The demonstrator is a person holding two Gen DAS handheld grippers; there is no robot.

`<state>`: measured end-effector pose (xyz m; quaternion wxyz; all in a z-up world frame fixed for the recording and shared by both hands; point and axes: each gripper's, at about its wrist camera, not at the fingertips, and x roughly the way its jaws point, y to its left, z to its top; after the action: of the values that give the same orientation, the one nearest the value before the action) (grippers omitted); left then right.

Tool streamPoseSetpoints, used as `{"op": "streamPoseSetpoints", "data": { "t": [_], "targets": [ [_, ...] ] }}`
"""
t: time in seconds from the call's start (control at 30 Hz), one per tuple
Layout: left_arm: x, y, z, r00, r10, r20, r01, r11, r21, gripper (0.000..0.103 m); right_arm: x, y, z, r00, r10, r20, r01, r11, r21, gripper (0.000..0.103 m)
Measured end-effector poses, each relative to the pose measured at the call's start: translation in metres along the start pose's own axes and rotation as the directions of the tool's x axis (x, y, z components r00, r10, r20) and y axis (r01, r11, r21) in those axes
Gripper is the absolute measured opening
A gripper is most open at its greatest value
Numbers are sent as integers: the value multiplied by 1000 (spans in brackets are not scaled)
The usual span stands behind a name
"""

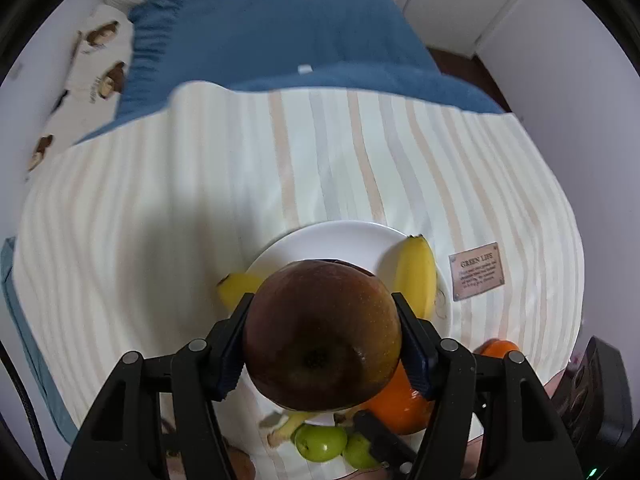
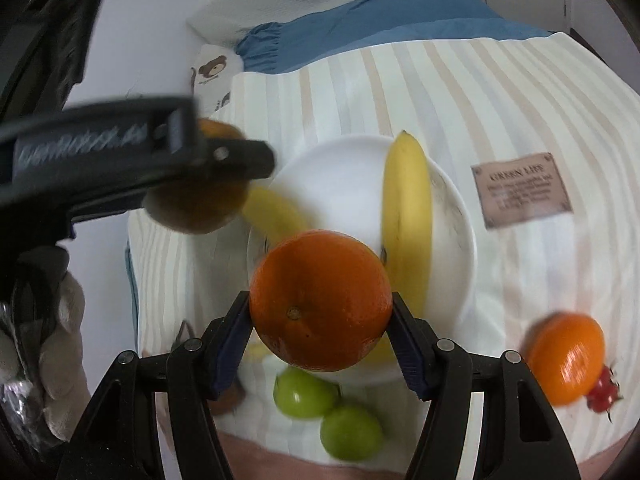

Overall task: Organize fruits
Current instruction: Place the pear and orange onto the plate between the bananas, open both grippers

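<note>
My left gripper point(image 1: 322, 320) is shut on a dark red apple point(image 1: 320, 332) and holds it above the near edge of the white plate point(image 1: 336, 240). My right gripper point(image 2: 320, 312) is shut on an orange point(image 2: 320, 300) over the near side of the plate point(image 2: 344, 184). Two bananas lie on the plate, one at the right point(image 2: 408, 216) and one at the left point(image 2: 276, 216). In the right wrist view the left gripper and its apple point(image 2: 192, 208) are at the plate's left. Two green fruits point(image 2: 304, 394) lie in front of the plate.
A second orange point(image 2: 566, 360) and a small red fruit point(image 2: 604, 394) lie at the right on the striped cloth point(image 2: 500, 100). A brown label point(image 2: 522, 190) is sewn on the cloth. A blue blanket point(image 1: 280, 40) lies behind.
</note>
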<state>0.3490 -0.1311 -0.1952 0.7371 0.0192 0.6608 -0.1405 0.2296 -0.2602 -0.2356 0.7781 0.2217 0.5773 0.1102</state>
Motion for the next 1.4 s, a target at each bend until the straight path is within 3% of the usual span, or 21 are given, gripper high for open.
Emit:
{"op": "streamPoseSetpoints", "data": {
  "t": [0.27,0.57,1.03,1.4],
  "targets": [
    [52,3,15,986,-64,-157,63,998,-16,63,31,2,17,1000,-10,-29,11,999,52,68],
    [65,0,14,981,-32,-190,32,999,-5,65,59,19,25,996,-39,-86,44,997,59,69],
    [45,3,9,993,-22,-120,20,1000,-19,66,42,23,21,994,-78,-81,84,994,65,72],
    [11,28,-28,1000,0,-23,-2,997,-76,66,20,16,21,990,-124,-62,127,991,41,73]
  ]
}}
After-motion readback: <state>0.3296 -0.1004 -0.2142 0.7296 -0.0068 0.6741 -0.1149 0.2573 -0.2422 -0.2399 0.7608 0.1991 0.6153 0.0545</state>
